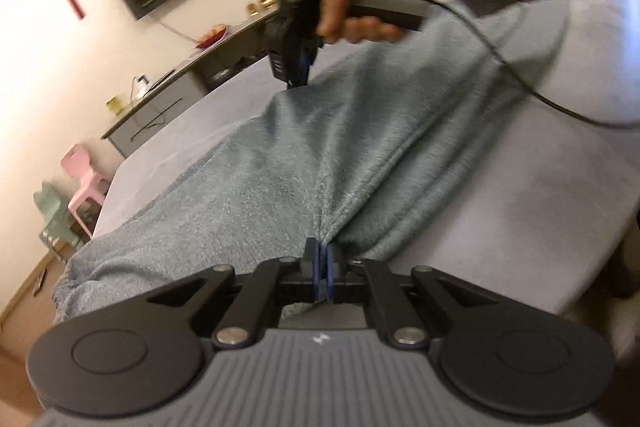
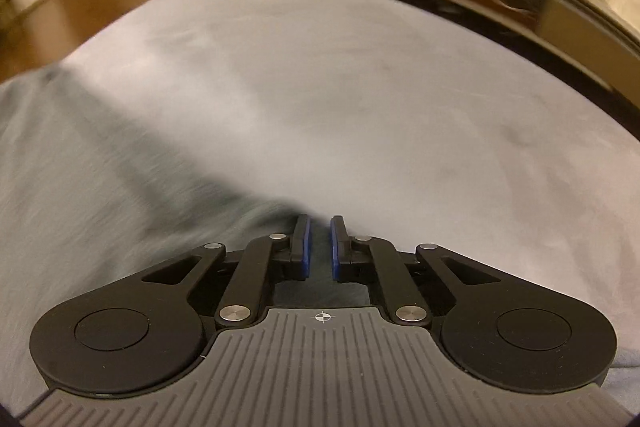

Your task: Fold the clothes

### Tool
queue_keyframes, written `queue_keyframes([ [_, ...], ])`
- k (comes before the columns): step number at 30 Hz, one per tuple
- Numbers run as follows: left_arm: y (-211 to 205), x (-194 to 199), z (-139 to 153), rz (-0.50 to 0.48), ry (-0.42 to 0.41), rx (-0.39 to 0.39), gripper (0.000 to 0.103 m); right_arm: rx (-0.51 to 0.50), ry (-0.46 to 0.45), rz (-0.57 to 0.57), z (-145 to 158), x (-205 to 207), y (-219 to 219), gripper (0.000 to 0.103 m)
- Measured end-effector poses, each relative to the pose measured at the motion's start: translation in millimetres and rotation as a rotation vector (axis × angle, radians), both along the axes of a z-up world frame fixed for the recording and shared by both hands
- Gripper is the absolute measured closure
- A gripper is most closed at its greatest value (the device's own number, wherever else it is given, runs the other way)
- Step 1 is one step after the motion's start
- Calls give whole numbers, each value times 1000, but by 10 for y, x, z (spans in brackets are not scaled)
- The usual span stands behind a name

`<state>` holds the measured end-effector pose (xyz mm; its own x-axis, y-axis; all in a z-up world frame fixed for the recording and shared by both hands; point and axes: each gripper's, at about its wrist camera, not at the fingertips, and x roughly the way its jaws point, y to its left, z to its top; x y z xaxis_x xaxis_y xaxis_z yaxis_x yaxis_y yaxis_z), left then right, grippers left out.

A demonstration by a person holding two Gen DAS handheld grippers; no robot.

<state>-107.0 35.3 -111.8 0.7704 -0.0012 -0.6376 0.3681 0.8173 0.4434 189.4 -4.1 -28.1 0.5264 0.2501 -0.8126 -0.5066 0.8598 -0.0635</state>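
The left gripper (image 1: 322,267) has its blue pads pressed together on a pinch of the garment (image 1: 320,155); the cloth puckers into the jaws in a fan of creases. The right gripper (image 2: 320,247) shows its pads nearly together, with a slim gap filled by dark fabric, which I read as a clamp on the garment's edge, though the blur there leaves some doubt. In the left view, a hand (image 1: 360,11) holds the right gripper with its tip down on the far end of the garment.

The garment lies lengthwise on the bed (image 1: 540,195), stretched between the 2 grippers, with a long ridge down its middle and 1 end bunched near the bed's left edge. In the right view it covers the left part of the frame (image 2: 100,167), with bare sheet (image 2: 380,67) beyond.

It looks like a thick, fuzzy fleece: soft, limp, light and not fragile. It should drape and sag between the holds instead of keeping a line. The nap probably grips the pads well, so slipping seems unlikely. Pinching hems or corners, not mid-panel, would likely bring whole layers over and give a straighter fold.
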Motion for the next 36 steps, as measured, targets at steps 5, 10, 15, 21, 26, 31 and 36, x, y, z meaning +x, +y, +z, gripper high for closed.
queue_keyframes([
  [5,19,66,-13,24,-8,-12,98,10,-26,4,-2,11,-84,93],
  [10,-64,114,-55,9,-21,13,97,223,31,199,240,-283,-209,62],
  [15,-90,91,-67,6,-42,18,97,74,39,338,-72,-314,40,50],
  [21,-77,131,-112,32,-41,9,92,58,1,393,-113,-382,72,103],
  [26,-79,199,-119,57,-42,14,90,118,-56,351,36,-359,-12,103],
  [31,-68,209,-130,65,-41,16,98,156,-73,317,143,-408,-51,103],
  [36,-50,258,0,96,-94,-2,94,164,-165,275,340,-460,-85,103],
])
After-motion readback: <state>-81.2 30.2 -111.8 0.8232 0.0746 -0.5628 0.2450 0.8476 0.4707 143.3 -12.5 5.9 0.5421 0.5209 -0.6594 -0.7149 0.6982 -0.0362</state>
